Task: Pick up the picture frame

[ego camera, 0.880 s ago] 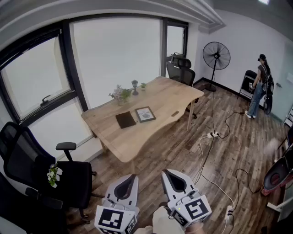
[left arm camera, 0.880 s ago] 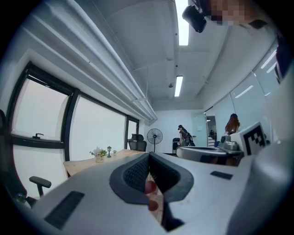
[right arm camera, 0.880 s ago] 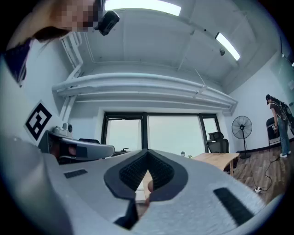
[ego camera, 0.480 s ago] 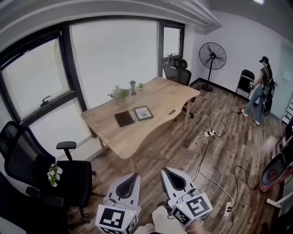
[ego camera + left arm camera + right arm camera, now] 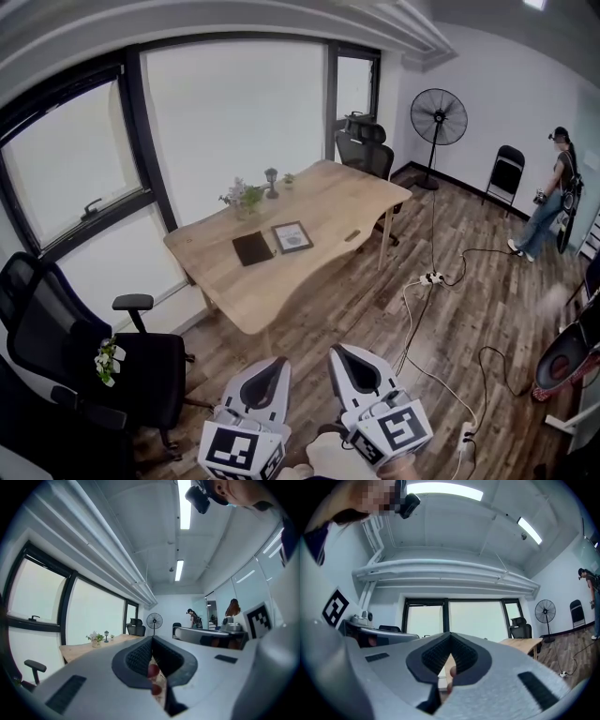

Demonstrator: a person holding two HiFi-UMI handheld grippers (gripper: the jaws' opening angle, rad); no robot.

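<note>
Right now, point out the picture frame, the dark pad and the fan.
picture frame (image 5: 292,236), head view, middle of its face.
dark pad (image 5: 254,247), head view, its centre.
fan (image 5: 439,116), head view, grille hub.

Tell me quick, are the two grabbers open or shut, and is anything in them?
Left gripper: jaws shut, holding nothing.
Right gripper: jaws shut, holding nothing.

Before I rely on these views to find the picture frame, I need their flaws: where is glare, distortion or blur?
Head view: windows blown out white, fisheye bends their frames, picture frame small but sharp. Left gripper view: ceiling light glares, corners black. Right gripper view: windows washed out, corners black.
</note>
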